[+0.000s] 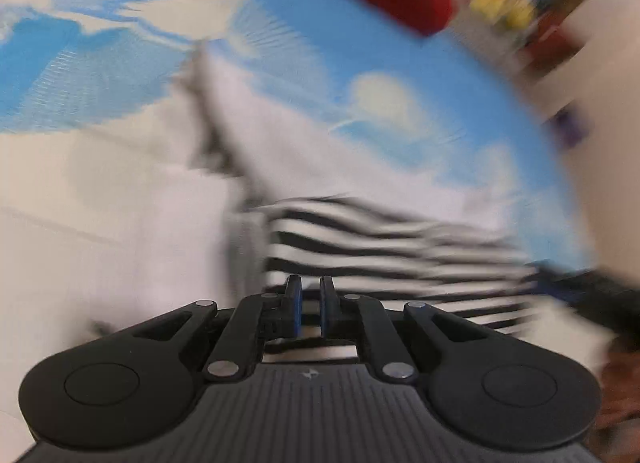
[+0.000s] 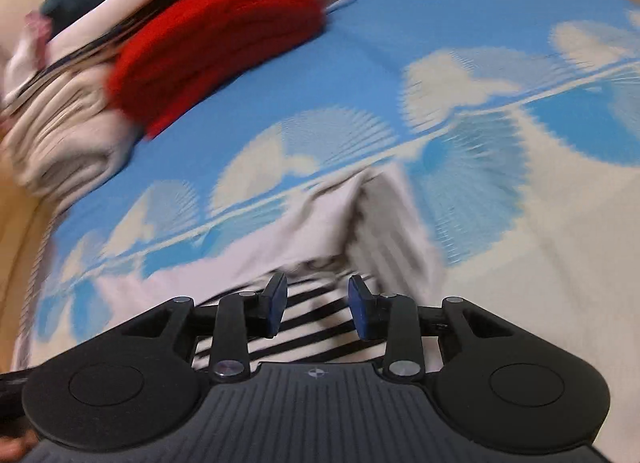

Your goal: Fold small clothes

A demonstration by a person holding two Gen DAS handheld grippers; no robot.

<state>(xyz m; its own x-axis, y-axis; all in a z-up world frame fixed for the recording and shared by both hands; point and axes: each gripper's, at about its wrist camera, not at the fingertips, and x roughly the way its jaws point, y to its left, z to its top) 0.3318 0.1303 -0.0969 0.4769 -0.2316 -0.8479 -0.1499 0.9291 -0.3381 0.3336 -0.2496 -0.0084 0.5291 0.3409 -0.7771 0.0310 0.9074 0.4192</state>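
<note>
- The left claw (image 1: 310, 305) has its two blue-padded fingers (image 1: 297, 303) almost together, with only a thin gap; the striped cloth is seen under that gap, but the picture is too blurred to tell if the pads pinch it.
- The right claw (image 2: 317, 309) stands partly open, its blue pads (image 2: 277, 305) well apart, and nothing is pressed between them; the stripes show in the gap below.
- The task's thing, a small black-and-white striped garment (image 1: 384, 251), lies just in front of both claws, together with a plain white part (image 2: 320, 223) that is rumpled and rises in a fold beyond the right claw.
- In the left wrist view the stripes run to the right side, and the white cloth goes up to a peak near the middle.
- Under the garment is a blue sheet with white cloud shapes (image 2: 440, 43).
- Farther away on this sheet a folded red cloth (image 2: 216, 43) lies, and beside it a pile of beige and white folded clothes (image 2: 68, 135).
- Both views are strongly blurred.
</note>
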